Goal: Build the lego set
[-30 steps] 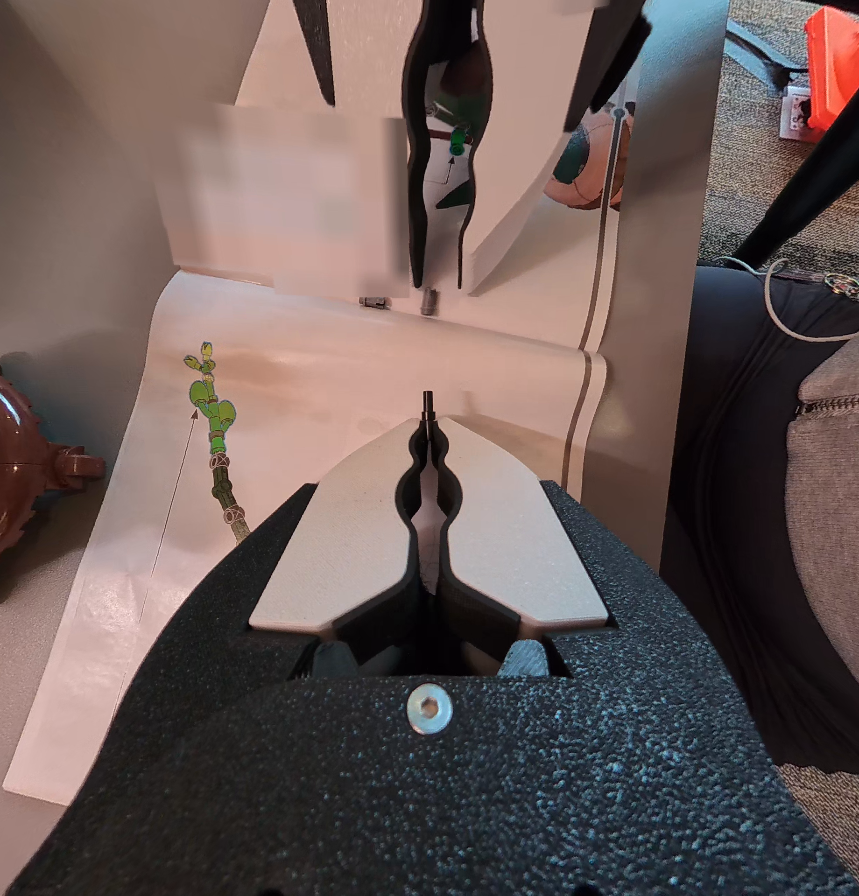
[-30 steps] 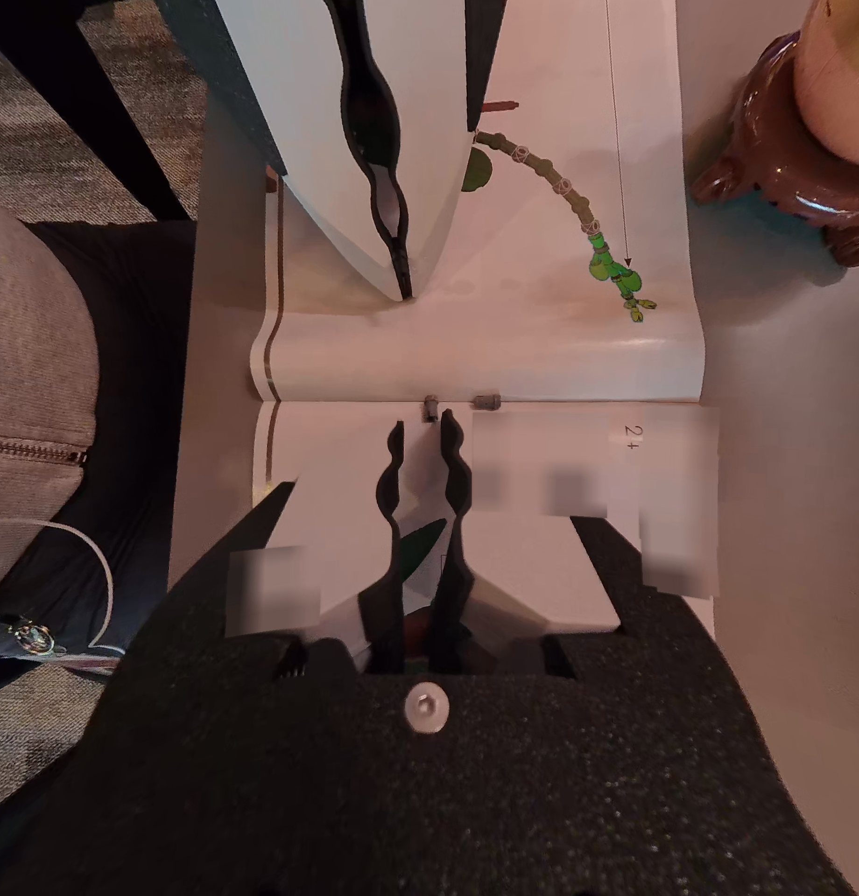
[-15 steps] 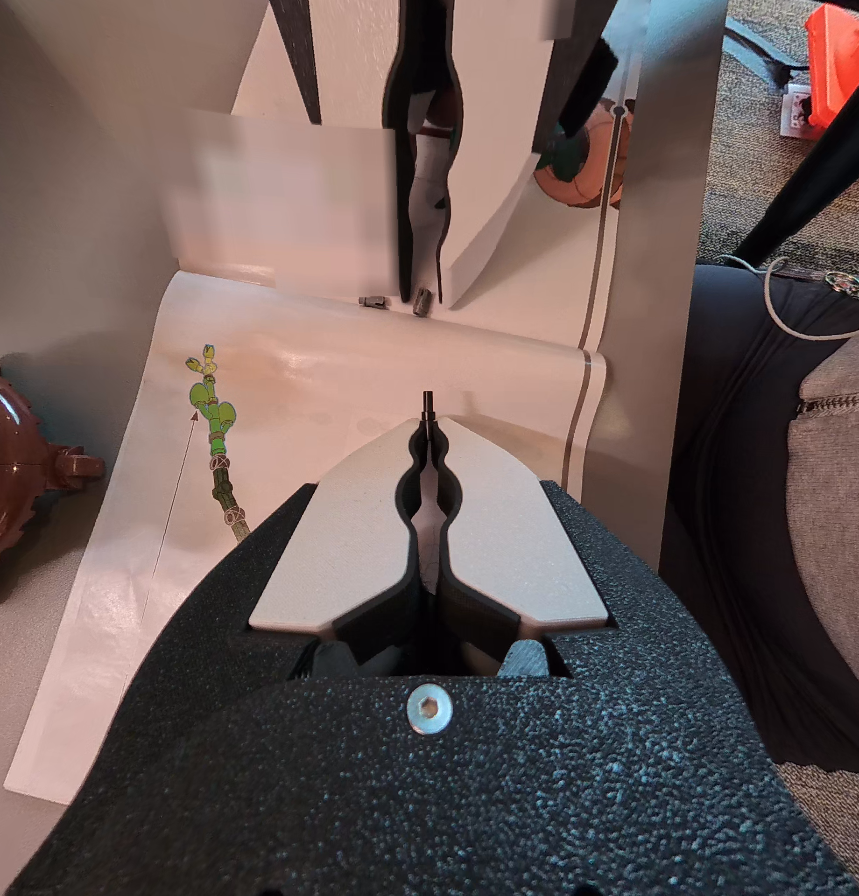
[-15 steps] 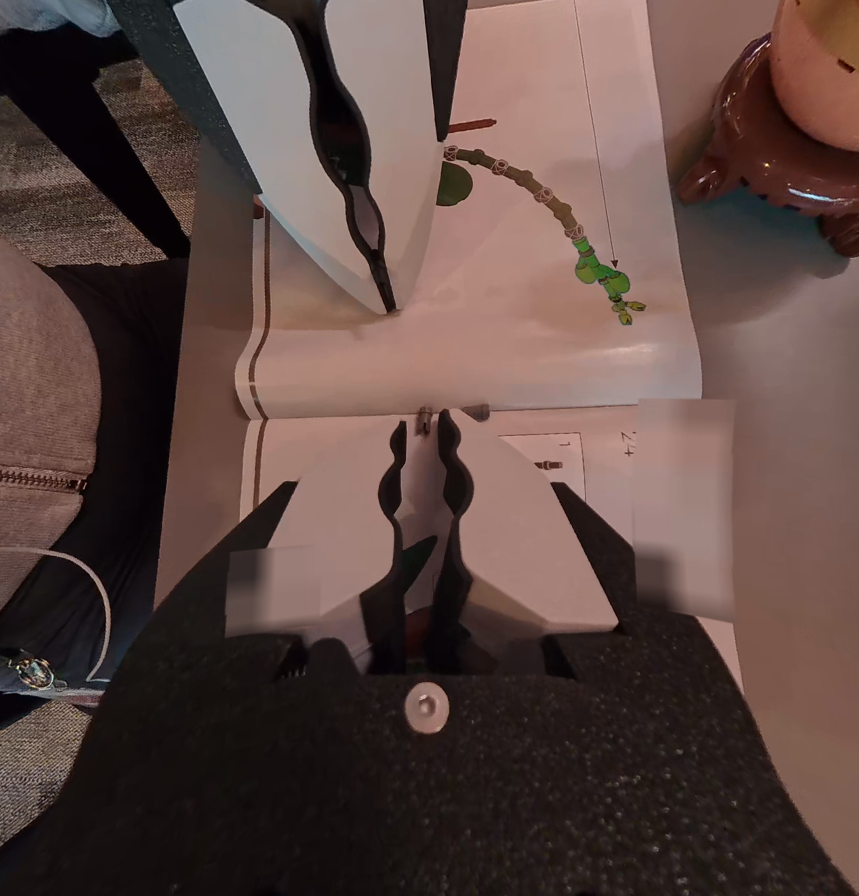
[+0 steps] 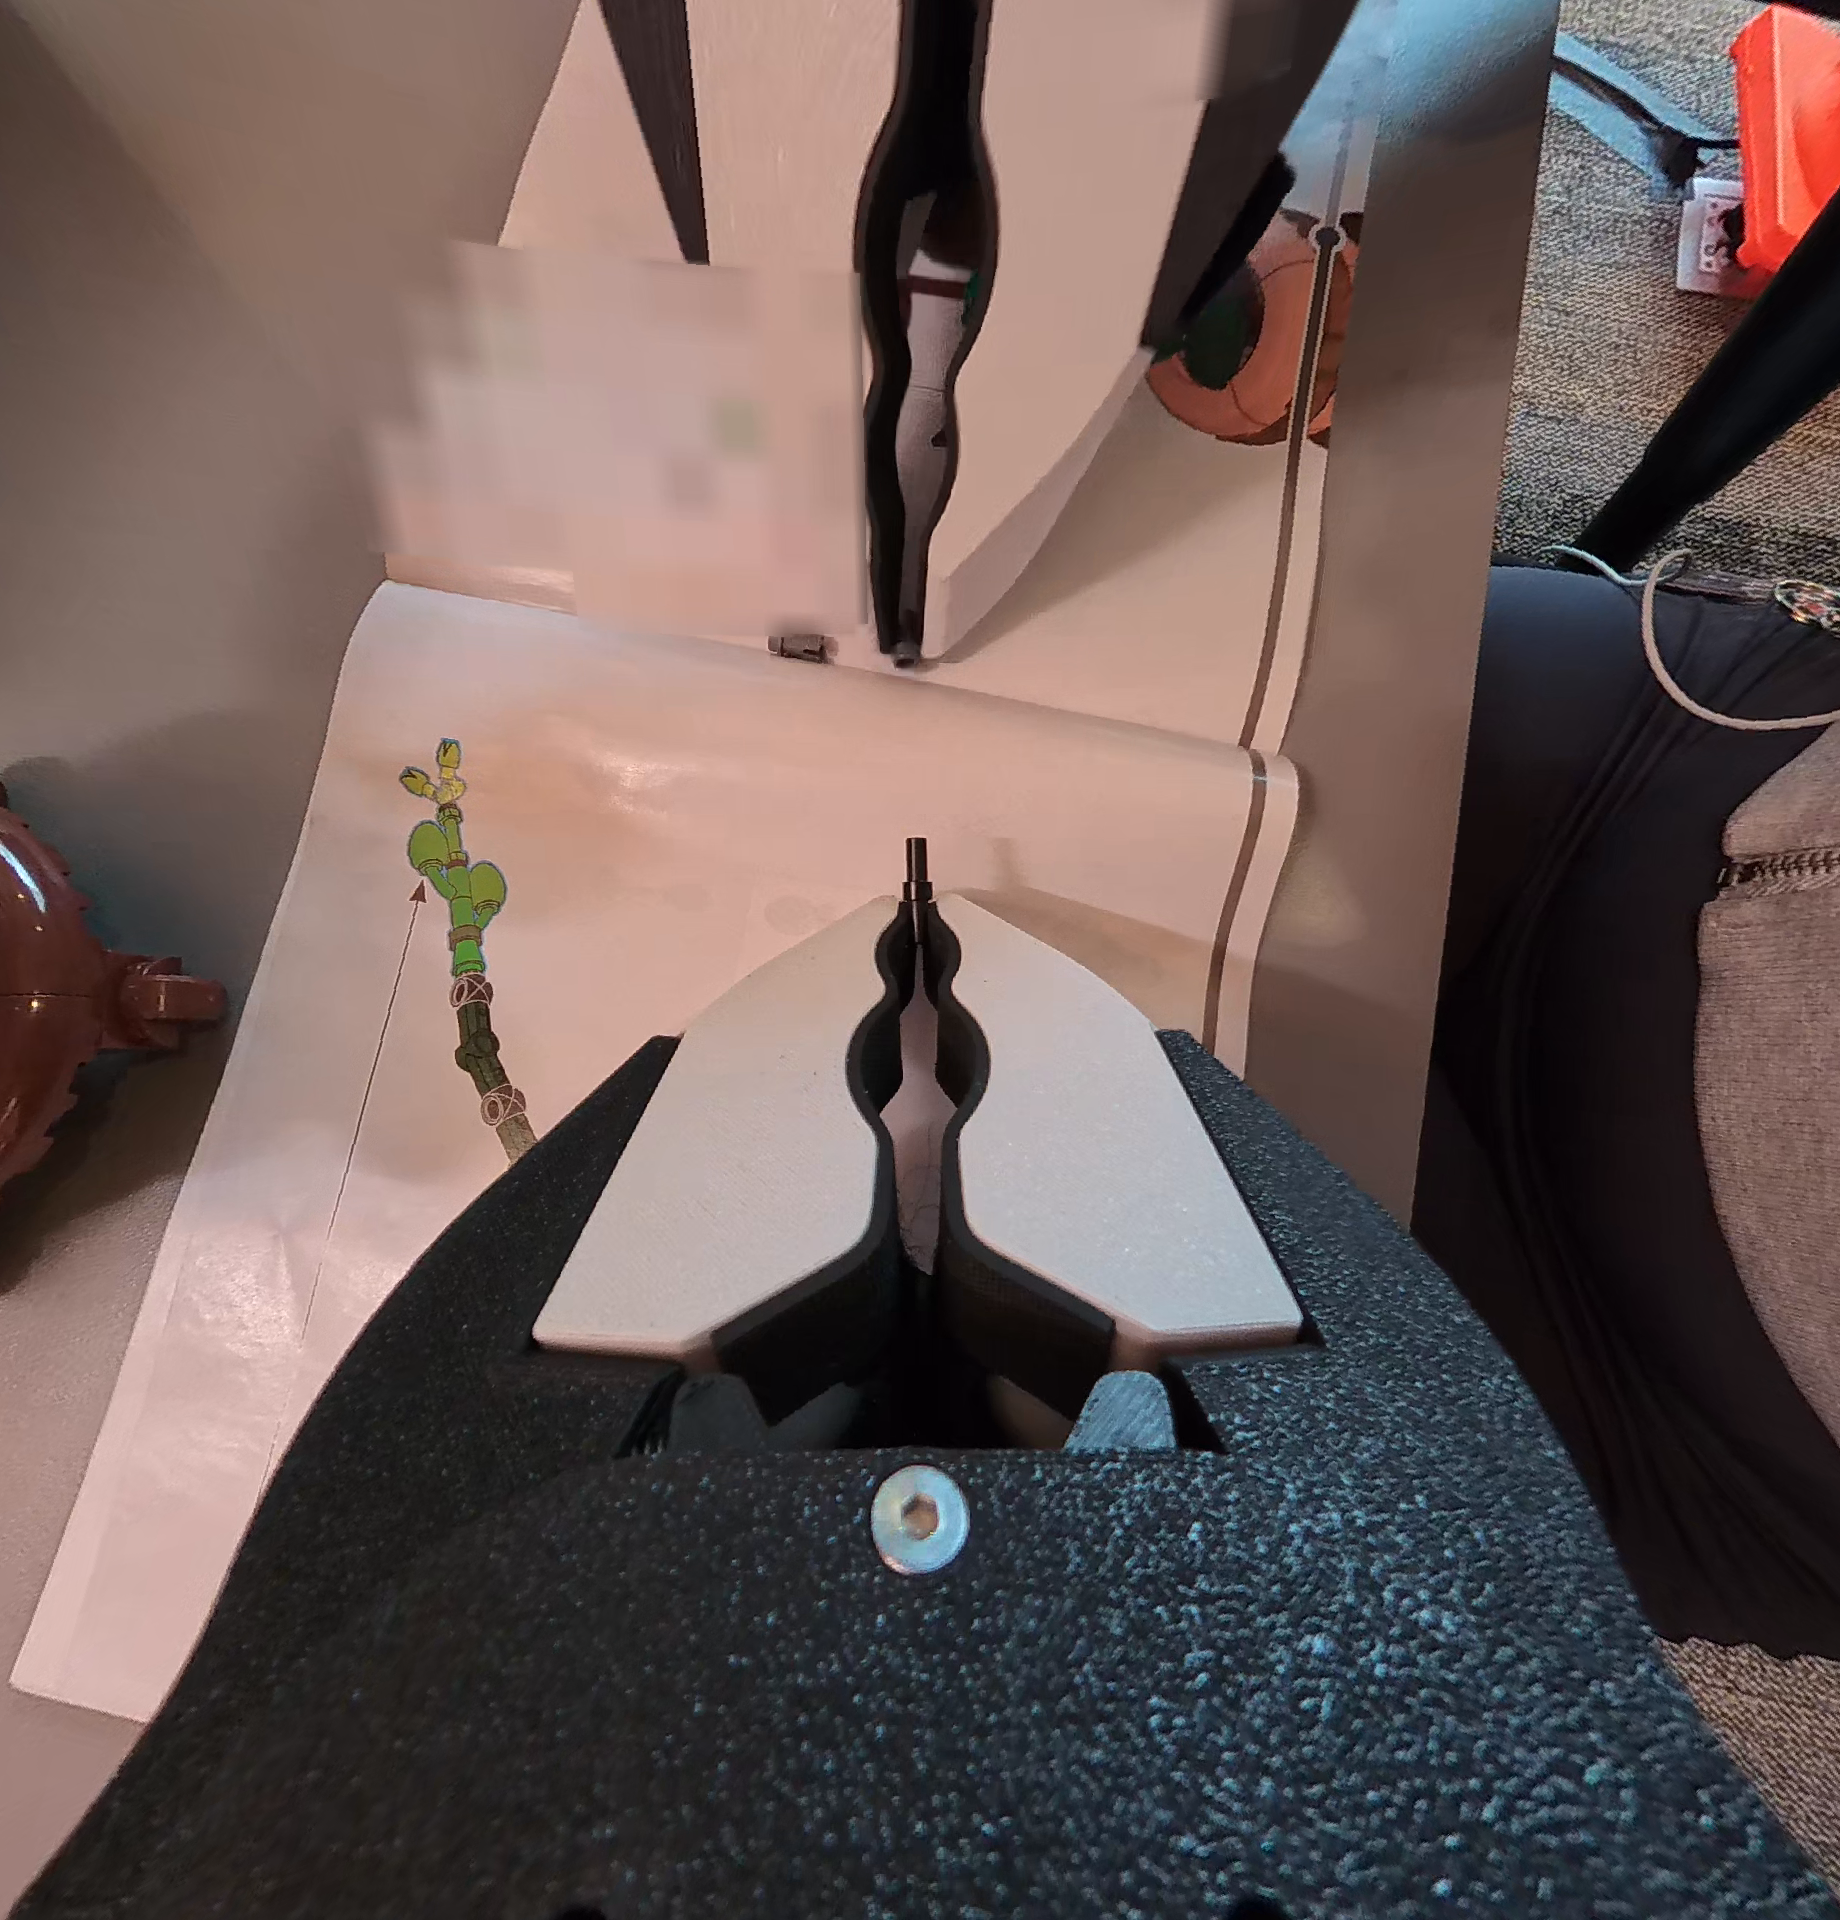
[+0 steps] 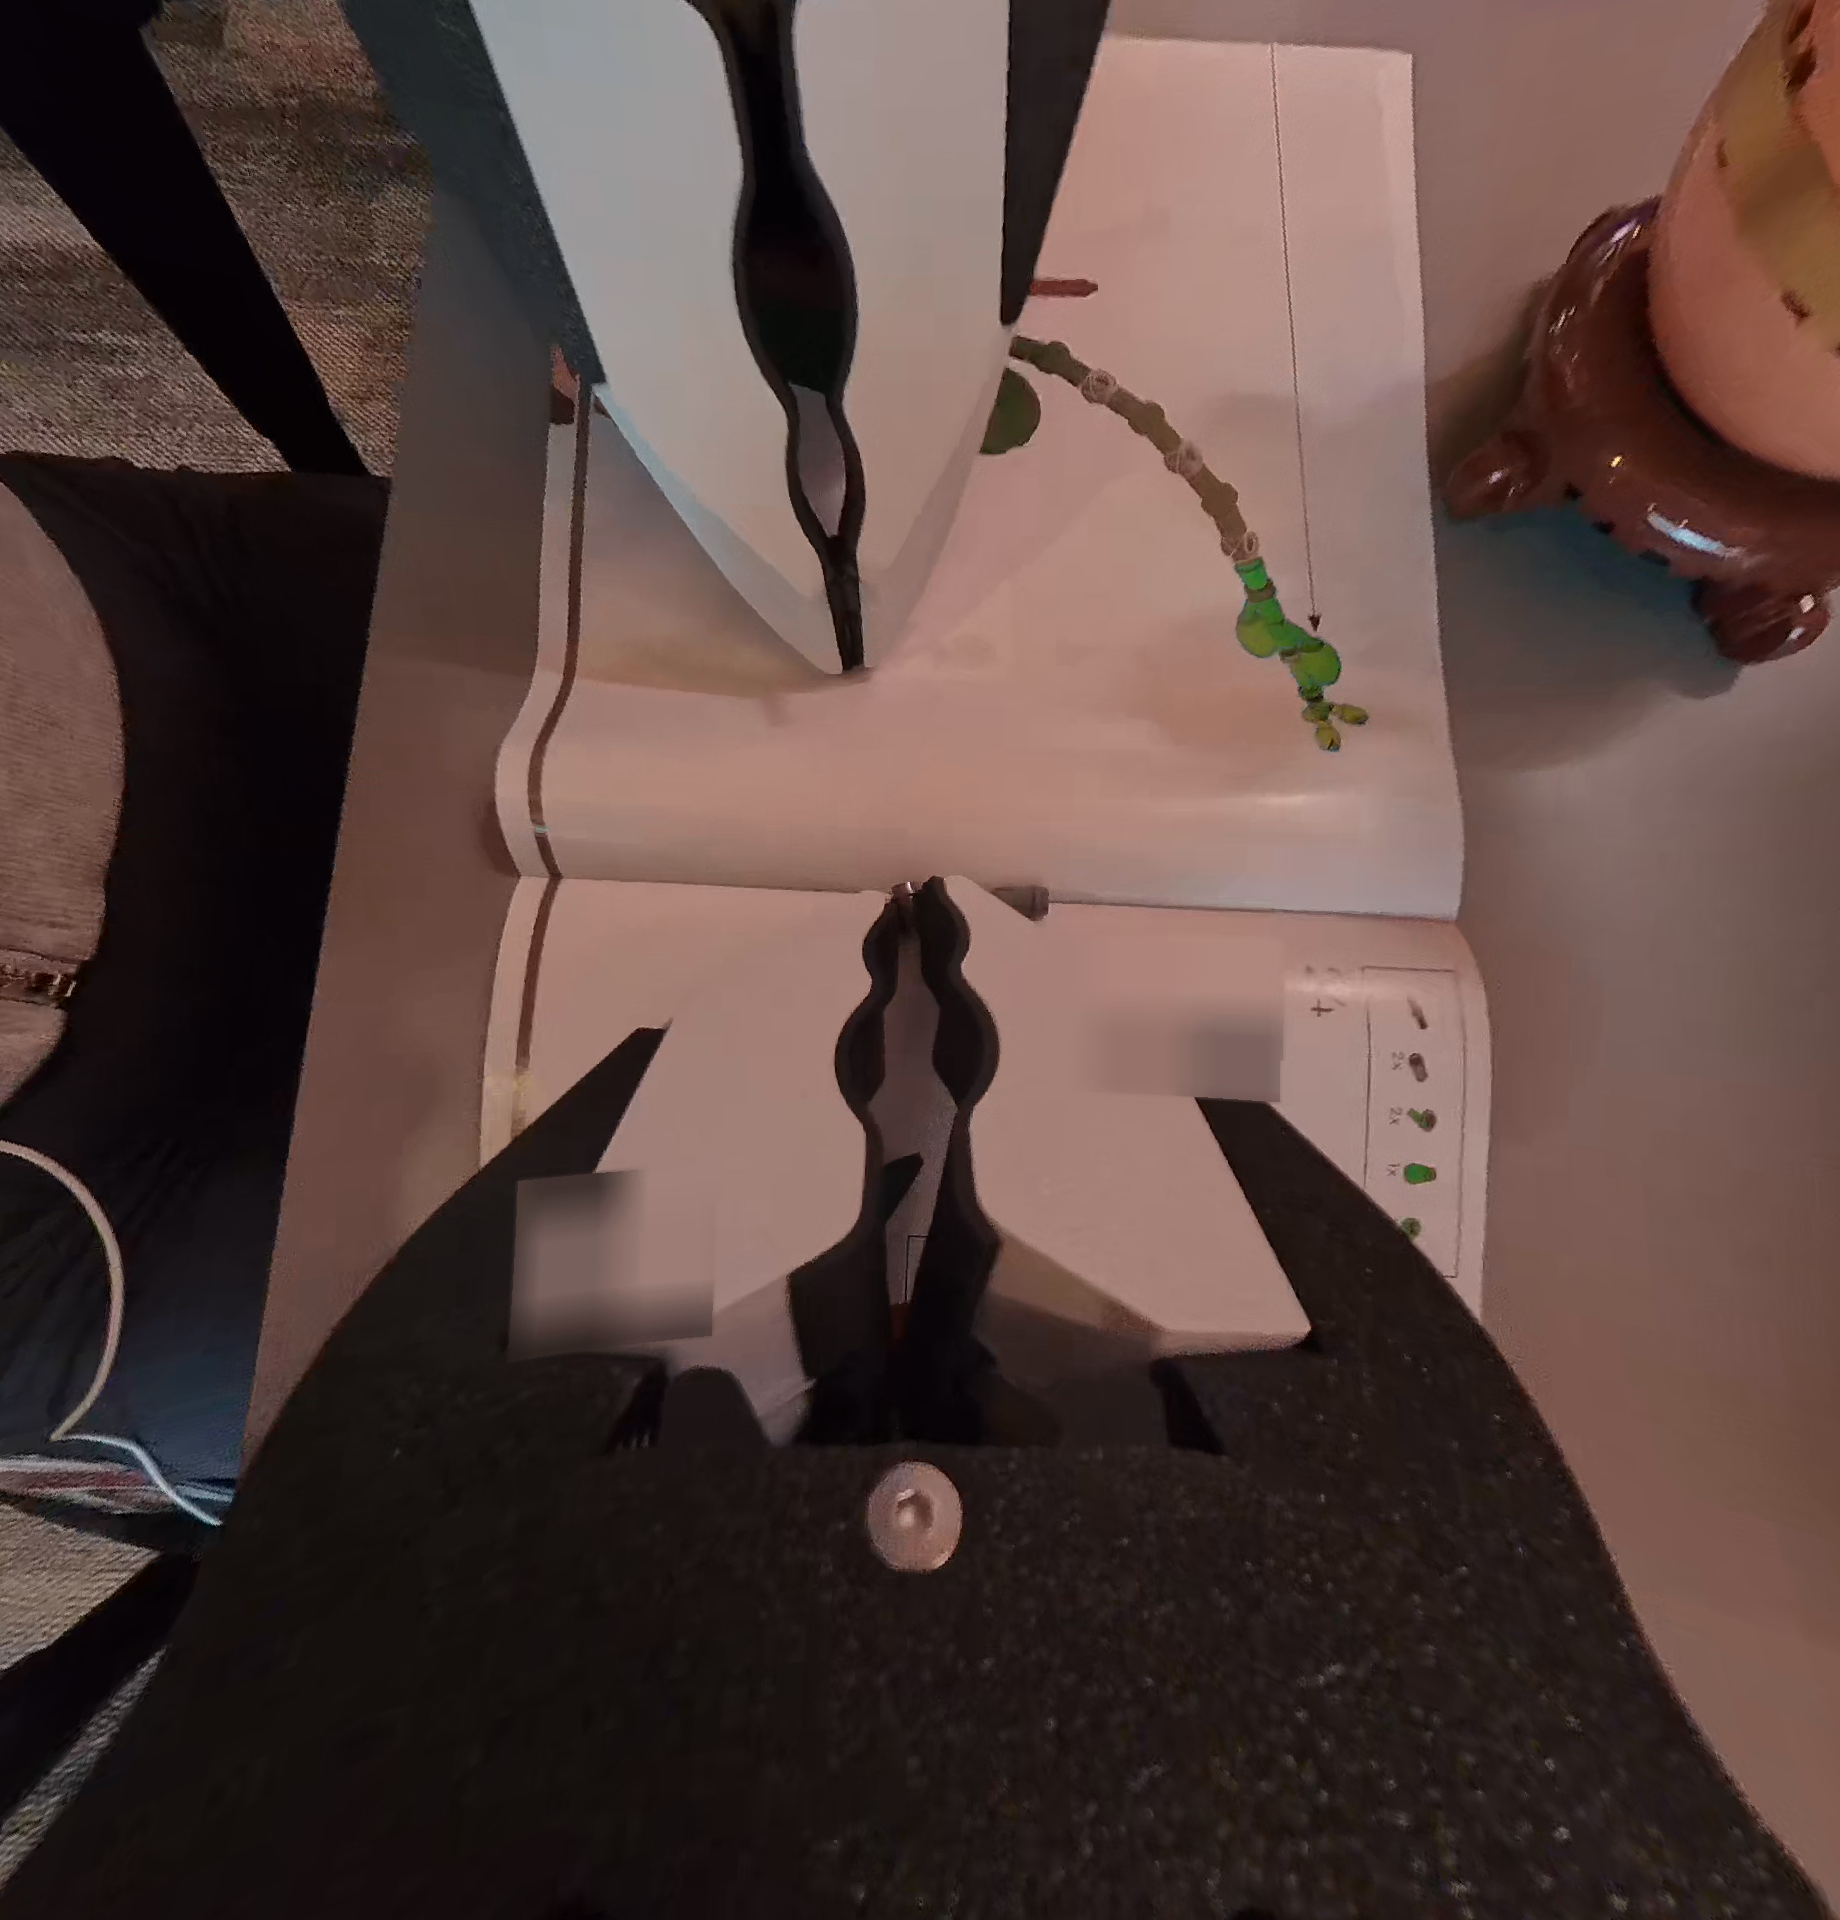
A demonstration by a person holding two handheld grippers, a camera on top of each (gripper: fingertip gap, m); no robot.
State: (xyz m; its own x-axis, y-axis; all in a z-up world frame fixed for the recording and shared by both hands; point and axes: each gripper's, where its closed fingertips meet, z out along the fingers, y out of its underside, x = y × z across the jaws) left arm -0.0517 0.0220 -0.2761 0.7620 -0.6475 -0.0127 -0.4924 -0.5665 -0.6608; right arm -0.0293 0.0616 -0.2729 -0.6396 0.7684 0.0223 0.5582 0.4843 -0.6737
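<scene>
A: Left wrist view first, biggest things down. What carries it all?

B: A pale grey surface (image 5: 95,520), with an open instruction booklet (image 5: 687,831) lying on it. Its pages show a printed green and brown vine (image 5: 459,894). A glossy brown model (image 5: 22,997) stands on the surface just beside the booklet's edge. Off the surface edge there is a person's grey zipped garment (image 5: 1789,935) and dark trousers.

A: And the left hand-held gripper (image 5: 917,914)?

B: Its two pale fingers (image 5: 791,1122) are pressed together at the tips, pinching a small black pin (image 5: 916,868) that sticks out forward, above the near page.

A: Right wrist view, then. What of the right hand-held gripper (image 6: 918,900)?

B: Its tips are down at the booklet's centre fold and closed on a small grey pin (image 6: 905,891) there. From the left wrist view the same tips (image 5: 900,623) pinch that dark grey piece right at the fold.

A: Anything just beside it?

B: A second small grey piece (image 6: 1028,898) lies in the fold, a little way off from the closed tips and not touching them. The two grippers face one another across the open page, well apart.
</scene>
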